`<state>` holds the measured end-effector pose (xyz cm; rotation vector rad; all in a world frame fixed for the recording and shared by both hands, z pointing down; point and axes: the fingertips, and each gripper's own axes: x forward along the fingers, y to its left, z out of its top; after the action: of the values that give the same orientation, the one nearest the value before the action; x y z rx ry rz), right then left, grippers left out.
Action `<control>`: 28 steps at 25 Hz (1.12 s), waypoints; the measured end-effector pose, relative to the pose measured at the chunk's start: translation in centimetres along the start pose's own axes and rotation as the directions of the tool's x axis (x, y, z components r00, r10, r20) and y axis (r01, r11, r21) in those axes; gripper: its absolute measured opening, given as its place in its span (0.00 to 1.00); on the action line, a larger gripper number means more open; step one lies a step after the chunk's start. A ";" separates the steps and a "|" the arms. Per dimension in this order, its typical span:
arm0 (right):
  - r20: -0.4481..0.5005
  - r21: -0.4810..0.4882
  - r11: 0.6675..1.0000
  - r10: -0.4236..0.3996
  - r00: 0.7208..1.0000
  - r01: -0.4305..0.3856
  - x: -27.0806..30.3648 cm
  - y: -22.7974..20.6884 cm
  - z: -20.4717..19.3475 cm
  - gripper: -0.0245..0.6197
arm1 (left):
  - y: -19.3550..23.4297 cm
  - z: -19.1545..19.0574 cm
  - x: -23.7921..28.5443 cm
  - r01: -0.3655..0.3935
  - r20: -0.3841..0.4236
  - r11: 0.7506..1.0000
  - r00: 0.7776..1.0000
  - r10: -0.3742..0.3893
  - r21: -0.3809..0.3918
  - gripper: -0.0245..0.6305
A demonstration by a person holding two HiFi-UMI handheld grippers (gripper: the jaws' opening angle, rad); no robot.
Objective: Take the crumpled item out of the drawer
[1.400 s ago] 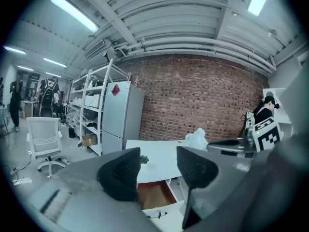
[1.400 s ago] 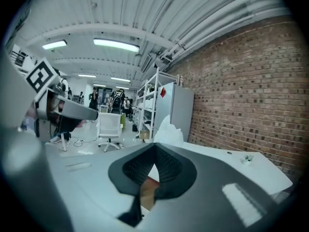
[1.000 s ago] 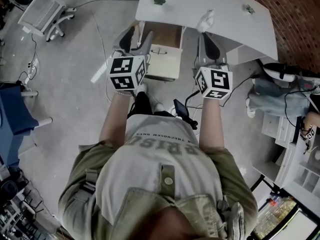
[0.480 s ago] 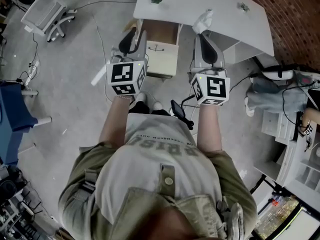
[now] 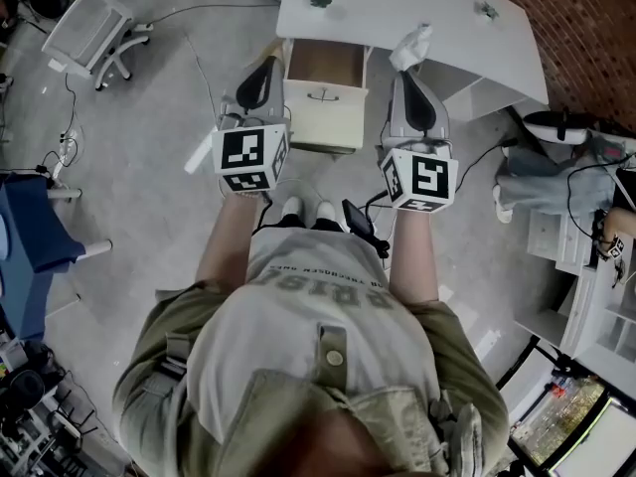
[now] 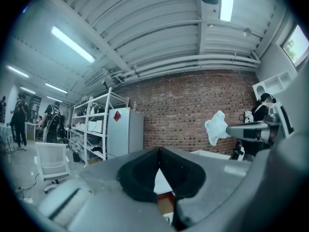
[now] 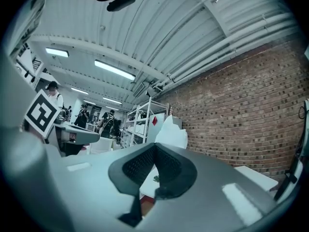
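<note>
The white crumpled item (image 5: 412, 43) sticks up from the tip of my right gripper (image 5: 406, 68), which is shut on it over the front edge of the white table (image 5: 397, 8). In the right gripper view the item (image 7: 172, 132) shows just past the closed jaws (image 7: 155, 148). The drawer (image 5: 323, 127) stands pulled out below the tabletop, its wooden inside bare. My left gripper (image 5: 265, 71) hangs left of the drawer, its jaws closing together (image 6: 159, 152) with nothing between them. The left gripper view also shows the item (image 6: 216, 126).
Two small green things (image 5: 318, 0) lie on the table. A white chair (image 5: 89, 28) stands far left, a blue object (image 5: 30, 237) at the left edge. Cables, bags and white shelving (image 5: 576, 256) crowd the right side. My feet (image 5: 303, 210) stand before the drawer.
The left gripper's jaws, open beside the drawer a second ago, have come together. The right gripper still holds the white item at the table edge.
</note>
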<state>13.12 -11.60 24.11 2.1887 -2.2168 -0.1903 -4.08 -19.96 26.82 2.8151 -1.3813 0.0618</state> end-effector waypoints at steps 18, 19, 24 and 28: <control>-0.006 -0.008 1.000 -0.028 1.000 0.028 -0.1 0.8 -0.2 0.04 | 0.8 -0.4 -0.4 0.016 -0.005 1.000 1.000 -0.016 -0.003 0.05; -0.006 -0.010 1.000 -0.028 1.000 0.028 -0.1 0.8 -0.2 0.04 | 0.7 -0.4 -0.3 0.017 -0.006 1.000 1.000 -0.017 -0.002 0.05; -0.010 -0.016 1.000 -0.027 1.000 0.027 0.0 0.5 -0.5 0.04 | 0.7 -0.8 0.1 0.016 -0.013 1.000 1.000 -0.016 -0.005 0.05; -0.015 -0.020 0.999 -0.029 0.999 0.029 0.2 0.3 -0.8 0.04 | 0.9 -0.9 0.5 0.015 -0.016 1.000 1.000 -0.015 -0.008 0.05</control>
<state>12.93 -11.87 24.96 2.2052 -2.1670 -0.1943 -4.48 -20.89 27.78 2.8119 -1.3538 0.0792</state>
